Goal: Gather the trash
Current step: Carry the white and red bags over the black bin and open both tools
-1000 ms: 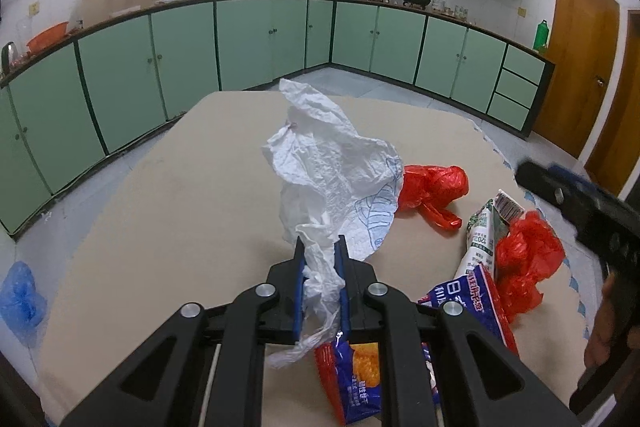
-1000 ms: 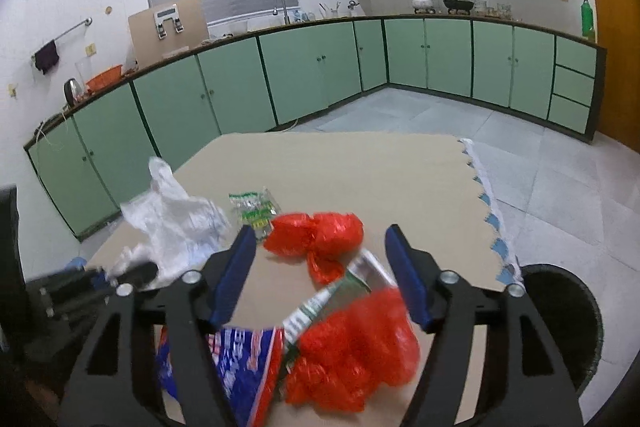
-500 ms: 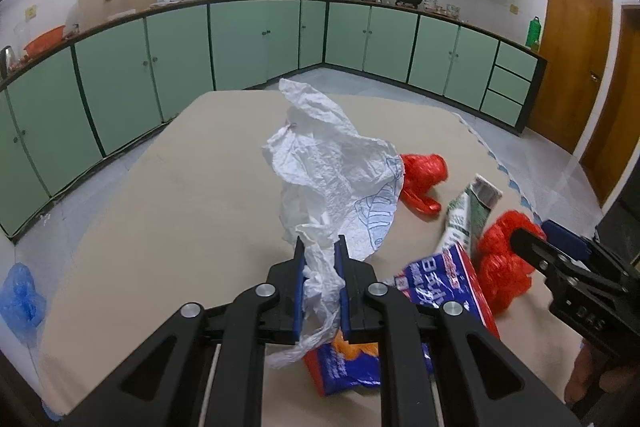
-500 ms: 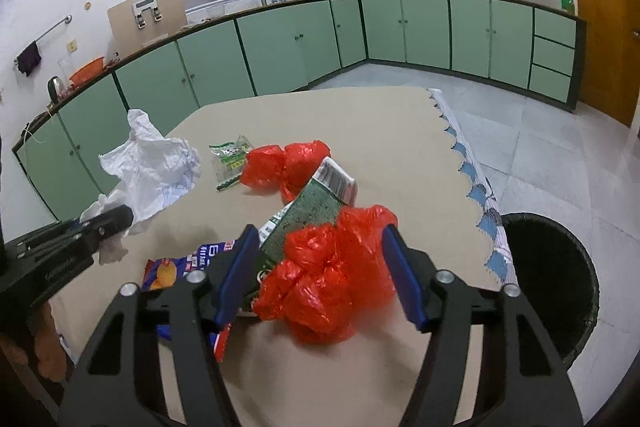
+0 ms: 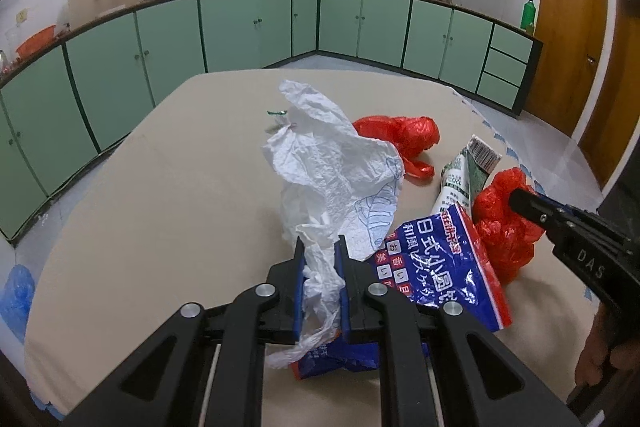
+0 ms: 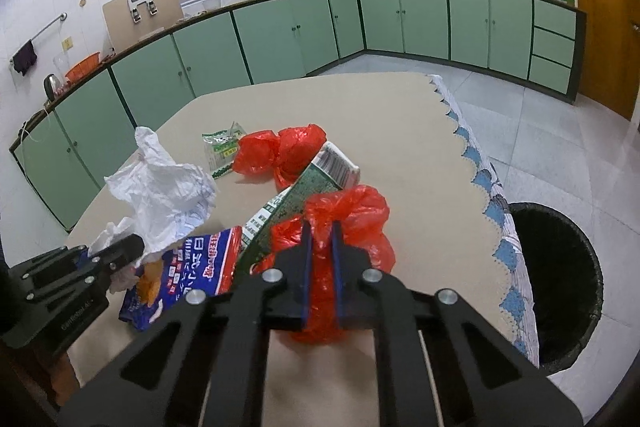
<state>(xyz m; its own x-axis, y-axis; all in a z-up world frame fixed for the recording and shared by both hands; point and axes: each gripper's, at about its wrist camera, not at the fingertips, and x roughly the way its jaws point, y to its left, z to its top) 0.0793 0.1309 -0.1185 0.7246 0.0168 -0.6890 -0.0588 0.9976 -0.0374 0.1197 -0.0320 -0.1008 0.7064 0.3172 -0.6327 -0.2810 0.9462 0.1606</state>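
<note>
**Both Grippers Clamped on Trash at the Kitchen Table**

On the beige table (image 5: 160,207), litter lies in a loose cluster toward its near right side. Seen from the left wrist camera, the left gripper (image 5: 320,255) sits at 6 o'clock with its jaws drawn narrow, pinching the twisted lower end of a crumpled white plastic bag (image 5: 324,163); the bag rises from the blue pads toward 12 o'clock. At about 4 o'clock from that gripper lies a blue-and-red snack packet (image 5: 440,259), partly tucked under the gripper's frame. A green-and-white carton (image 5: 464,175) lies at 2 o'clock, and beyond the white bag, at 1 o'clock, a knotted red plastic bag (image 5: 400,135) rests on the table.

Seen from the right wrist camera, the right gripper (image 6: 320,239) is squeezed tight on a second, bunched red bag (image 6: 352,219), the plastic bulging above and to the right of the pads and showing between them. The same grip appears at 3 o'clock in the left wrist view, where the black fingers meet the red bundle. Behind the knotted bag, at 11 o'clock in the right wrist view, lies a small green-and-white wrapper (image 6: 222,151). A black trash bin (image 6: 560,287) stands on the floor at 3 o'clock, just beside the scalloped blue edge of the tablecloth (image 6: 488,187).
</note>
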